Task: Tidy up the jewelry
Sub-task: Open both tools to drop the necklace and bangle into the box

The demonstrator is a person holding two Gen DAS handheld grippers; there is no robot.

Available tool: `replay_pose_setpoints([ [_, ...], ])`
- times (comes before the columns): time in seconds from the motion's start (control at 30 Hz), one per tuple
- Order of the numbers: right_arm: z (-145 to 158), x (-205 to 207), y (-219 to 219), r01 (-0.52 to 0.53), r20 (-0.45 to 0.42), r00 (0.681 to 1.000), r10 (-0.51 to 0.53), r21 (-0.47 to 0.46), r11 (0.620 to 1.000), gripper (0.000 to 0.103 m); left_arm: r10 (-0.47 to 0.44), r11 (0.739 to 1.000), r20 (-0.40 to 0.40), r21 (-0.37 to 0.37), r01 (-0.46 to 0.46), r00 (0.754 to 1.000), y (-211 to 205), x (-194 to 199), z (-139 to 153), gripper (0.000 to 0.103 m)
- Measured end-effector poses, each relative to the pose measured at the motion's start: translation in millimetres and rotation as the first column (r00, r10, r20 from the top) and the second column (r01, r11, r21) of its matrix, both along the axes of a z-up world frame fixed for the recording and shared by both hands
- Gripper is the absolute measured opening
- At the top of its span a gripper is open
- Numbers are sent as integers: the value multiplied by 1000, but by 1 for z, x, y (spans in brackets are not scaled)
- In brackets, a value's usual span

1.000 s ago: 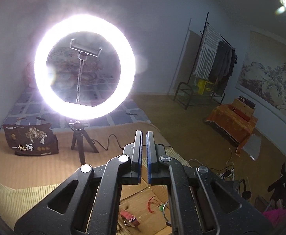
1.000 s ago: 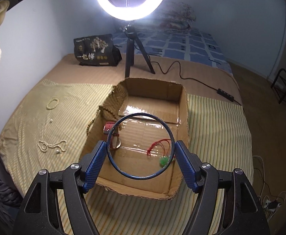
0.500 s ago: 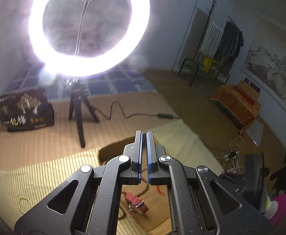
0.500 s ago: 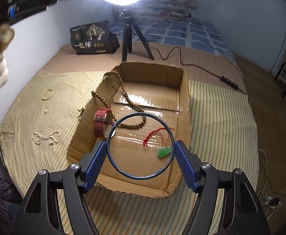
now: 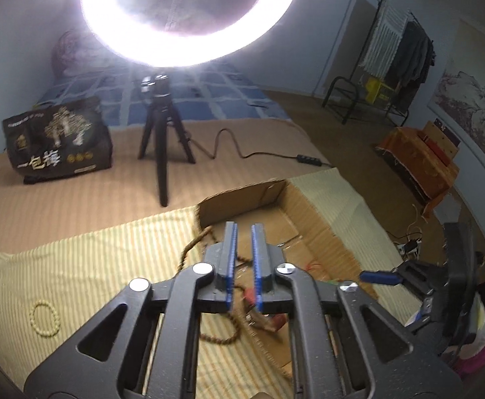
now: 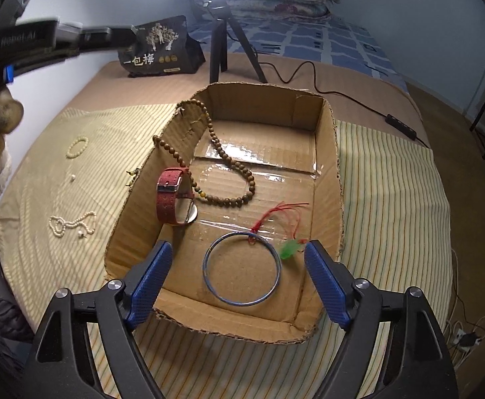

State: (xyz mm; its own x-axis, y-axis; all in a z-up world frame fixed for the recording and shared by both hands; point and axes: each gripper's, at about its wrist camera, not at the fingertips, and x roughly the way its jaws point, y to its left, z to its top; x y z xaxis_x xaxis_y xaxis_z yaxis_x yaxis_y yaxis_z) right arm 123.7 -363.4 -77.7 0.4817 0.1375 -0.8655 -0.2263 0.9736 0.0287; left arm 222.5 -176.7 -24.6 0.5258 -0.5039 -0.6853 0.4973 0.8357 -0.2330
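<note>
On the striped cloth [image 6: 385, 179] sits a cardboard box [image 6: 325, 153] under a ring light [image 5: 189, 16].

light: ring light [image 5: 189, 16] glare, dim room | blur: slight motion | edges: fisheye bending

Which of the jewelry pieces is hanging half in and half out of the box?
The brown bead necklace: it drapes over the cardboard box's left wall, while the watch, bangle and pendant lie fully inside.

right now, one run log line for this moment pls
right gripper: opening, bangle released in cardboard box | left gripper: opening, empty | wooden bead strand: draped over box wall
</note>
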Motion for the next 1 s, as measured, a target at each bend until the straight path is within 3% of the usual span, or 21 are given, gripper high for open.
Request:
replay_pose_setpoints([
  [0.37, 12, -4, 16, -22, 31, 999, 22, -9, 1000, 82, 56, 997, -9, 46, -55, 998, 53, -18, -9, 14],
  [0.5, 18, -8, 27, -27, 50, 998, 28, -17, 999, 82, 65, 995, -10, 72, -64, 998, 76, -30, -12, 32],
  [1.0, 31, -28, 78, -129, 115, 985, 129, 1, 992, 81, 155, 983, -50, 106, -149, 987, 166, -60, -32, 32],
])
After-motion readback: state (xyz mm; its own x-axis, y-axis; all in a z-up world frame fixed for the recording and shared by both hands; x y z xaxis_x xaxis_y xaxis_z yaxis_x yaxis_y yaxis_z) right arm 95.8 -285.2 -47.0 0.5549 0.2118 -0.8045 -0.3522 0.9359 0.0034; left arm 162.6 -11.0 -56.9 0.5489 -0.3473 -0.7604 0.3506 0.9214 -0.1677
